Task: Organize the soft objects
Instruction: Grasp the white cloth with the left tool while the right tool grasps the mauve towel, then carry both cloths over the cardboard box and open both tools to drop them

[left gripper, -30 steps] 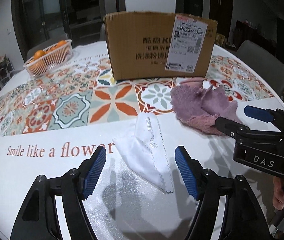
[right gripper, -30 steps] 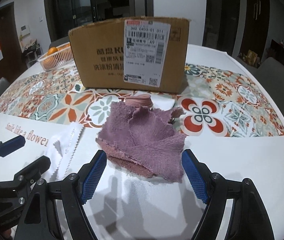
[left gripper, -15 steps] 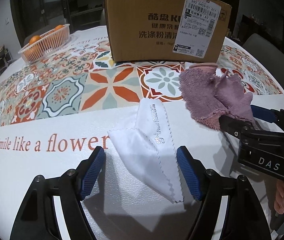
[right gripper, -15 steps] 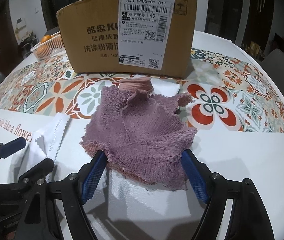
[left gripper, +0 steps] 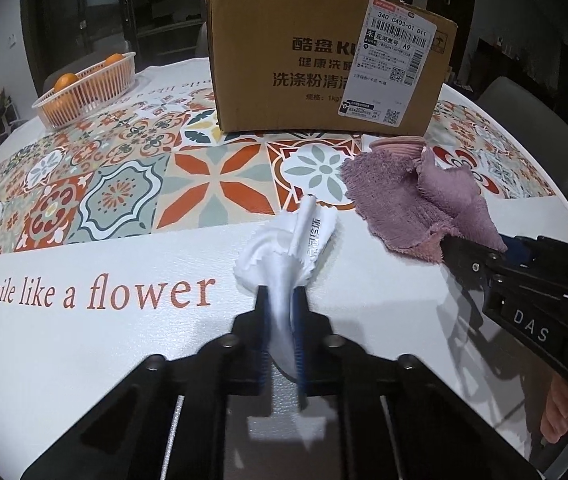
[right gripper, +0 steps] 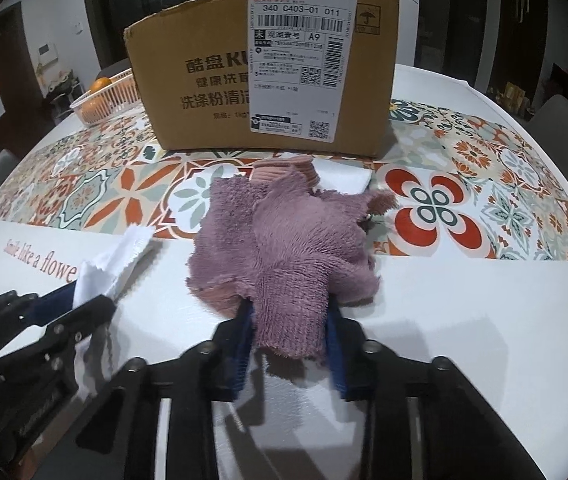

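Both cloths are being gripped at once, so the pick-up step is in hand. The left gripper (left gripper: 282, 332) is pinching the near end of the white cloth (left gripper: 284, 256) between jaws pressed almost together, and the cloth is bunching up just ahead of them on the tabletop (left gripper: 84, 344). The right gripper (right gripper: 289, 344) is closing its jaws on the near flap of the purple towel (right gripper: 280, 252), which is filling the gap between the blue pads (right gripper: 244, 344); the rest of the towel is lying ahead of the jaws.

The next move, as I judge it, is calling for lifting both cloths clear and carrying them forward to the cardboard box (right gripper: 212, 80), which is standing well beyond both pairs of jaws. Its inside is hidden, so I cannot tell what it is holding.

Far off to the left of the jaws, a white basket (left gripper: 88, 92) is holding oranges (left gripper: 66, 80).
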Demonstrator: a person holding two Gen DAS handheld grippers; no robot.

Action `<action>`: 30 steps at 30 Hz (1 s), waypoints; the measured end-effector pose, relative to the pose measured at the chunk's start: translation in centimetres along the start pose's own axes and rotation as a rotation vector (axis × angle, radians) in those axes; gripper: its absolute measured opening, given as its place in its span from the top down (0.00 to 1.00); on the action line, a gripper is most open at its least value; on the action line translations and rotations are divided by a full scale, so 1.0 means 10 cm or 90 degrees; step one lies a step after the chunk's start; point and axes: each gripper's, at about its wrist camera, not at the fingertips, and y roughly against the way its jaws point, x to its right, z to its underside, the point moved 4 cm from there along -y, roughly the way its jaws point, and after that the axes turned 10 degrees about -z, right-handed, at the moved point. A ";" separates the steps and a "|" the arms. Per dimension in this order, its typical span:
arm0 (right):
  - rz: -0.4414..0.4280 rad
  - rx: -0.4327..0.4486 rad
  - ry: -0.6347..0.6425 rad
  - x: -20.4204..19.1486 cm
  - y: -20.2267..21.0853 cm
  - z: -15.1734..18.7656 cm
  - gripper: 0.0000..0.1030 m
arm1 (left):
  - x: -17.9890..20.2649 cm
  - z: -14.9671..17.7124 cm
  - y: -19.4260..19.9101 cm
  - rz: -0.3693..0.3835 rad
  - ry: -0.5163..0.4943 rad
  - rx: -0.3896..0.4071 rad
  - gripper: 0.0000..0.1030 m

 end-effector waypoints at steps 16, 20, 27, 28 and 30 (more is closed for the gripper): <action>-0.026 0.080 -0.024 -0.11 0.50 -0.05 0.77 | 0.00 -0.14 0.44 0.030 0.020 0.071 0.91; -0.035 0.110 -0.019 -0.17 0.69 -0.10 0.77 | -0.01 -0.21 0.61 0.039 0.027 0.099 0.91; -0.044 0.161 -0.014 -0.26 1.01 -0.18 0.77 | -0.03 -0.30 0.89 0.049 0.034 0.145 0.91; -0.045 0.165 -0.014 -0.27 1.04 -0.19 0.77 | -0.03 -0.31 0.92 0.050 0.035 0.151 0.91; -0.046 0.178 -0.012 -0.29 1.12 -0.22 0.77 | -0.03 -0.32 0.98 0.053 0.037 0.162 0.91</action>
